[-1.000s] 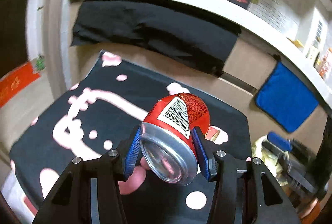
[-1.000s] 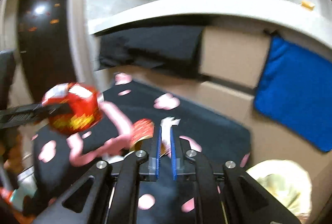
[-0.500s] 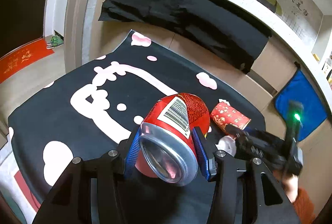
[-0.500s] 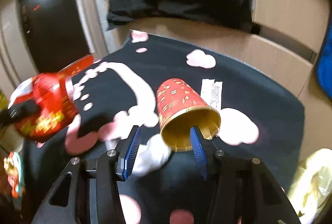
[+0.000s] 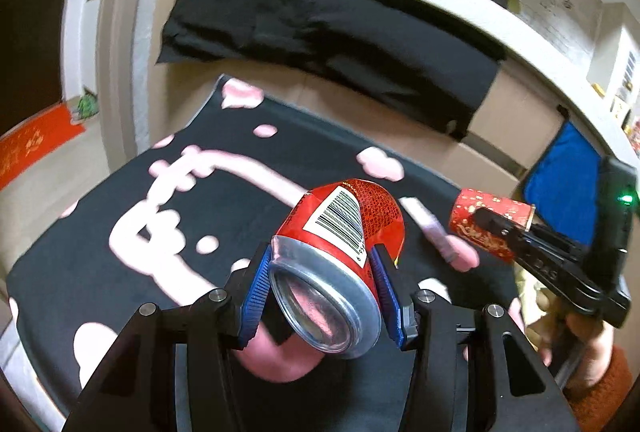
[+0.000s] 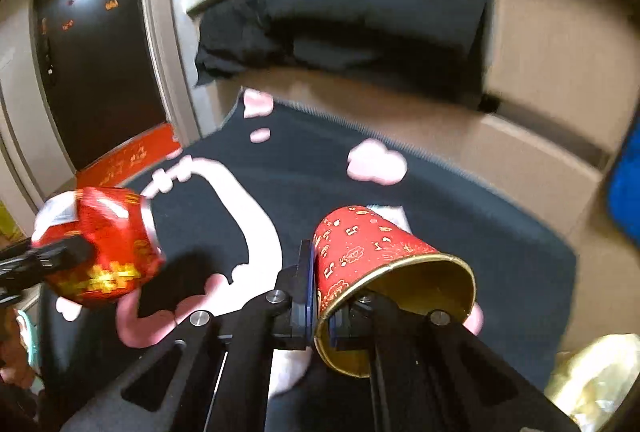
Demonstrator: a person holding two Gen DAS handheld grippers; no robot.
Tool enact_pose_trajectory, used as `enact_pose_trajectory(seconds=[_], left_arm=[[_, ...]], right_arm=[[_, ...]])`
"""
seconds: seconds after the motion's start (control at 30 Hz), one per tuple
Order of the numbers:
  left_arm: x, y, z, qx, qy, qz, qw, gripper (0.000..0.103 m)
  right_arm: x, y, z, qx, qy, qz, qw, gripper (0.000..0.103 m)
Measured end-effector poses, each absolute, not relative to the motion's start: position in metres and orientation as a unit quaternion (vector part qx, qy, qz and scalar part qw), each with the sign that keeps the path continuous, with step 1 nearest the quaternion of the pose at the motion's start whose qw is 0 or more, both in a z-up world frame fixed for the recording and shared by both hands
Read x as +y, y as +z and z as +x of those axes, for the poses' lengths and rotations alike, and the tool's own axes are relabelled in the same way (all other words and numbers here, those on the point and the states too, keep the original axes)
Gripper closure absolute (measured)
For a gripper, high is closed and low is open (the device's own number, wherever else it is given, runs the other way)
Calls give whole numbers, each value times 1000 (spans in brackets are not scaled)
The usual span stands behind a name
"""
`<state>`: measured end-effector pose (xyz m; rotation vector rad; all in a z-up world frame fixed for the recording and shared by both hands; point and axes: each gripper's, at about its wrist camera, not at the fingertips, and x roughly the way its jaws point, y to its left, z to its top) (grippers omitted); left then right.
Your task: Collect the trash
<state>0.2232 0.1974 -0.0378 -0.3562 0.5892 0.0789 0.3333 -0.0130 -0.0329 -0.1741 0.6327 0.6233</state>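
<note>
Lifted off the black mat (image 6: 460,200) since half a second ago: red paper cup (image 6: 384,264), lying on the mat then between spread fingers, now raised clear of it and clamped by the right gripper (image 6: 320,296). One blue pad pressed on the cup's outer wall at about 9 o'clock of the rim, the other pad inside the gold-lined mouth, so closed on the wall of the cup, mouth facing the camera. Seen from the left wrist view at 3 o'clock, same cup (image 5: 490,222) held sideways above the mat's right edge by the right gripper (image 5: 486,218).

Unchanged in the left gripper (image 5: 322,274): crushed red can (image 5: 340,232), barcode label up, silver end toward the lens, squeezed between both blue pads, held above the mat (image 5: 100,252). From the right wrist view, same can (image 6: 100,244) at 9 o'clock, blurred, above the mat's left side.

Flat on the mat beyond the cup, white paper strip (image 5: 426,228). At 5 o'clock of the right wrist view, yellowish plastic bag (image 6: 596,380) beside the mat. Black cloth (image 5: 320,44) draped from the white ledge at 12 o'clock; blue cloth (image 5: 568,184) hanging at 3 o'clock.
</note>
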Motion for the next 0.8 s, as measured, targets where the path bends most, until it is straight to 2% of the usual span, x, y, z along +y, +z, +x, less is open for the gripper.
enact_pose_trajectory(seconds=[0.23, 0.5, 0.8], left_arm=[[138, 7, 221, 247, 0, -116, 962, 53], [53, 55, 206, 189, -60, -53, 979, 53], [-24, 75, 205, 165, -131, -27, 977, 53]], right_arm=[[-55, 12, 292, 248, 276, -108, 922, 97], [-141, 53, 251, 200, 216, -82, 952, 97], [-224, 73, 220, 174, 142, -66, 972, 97]])
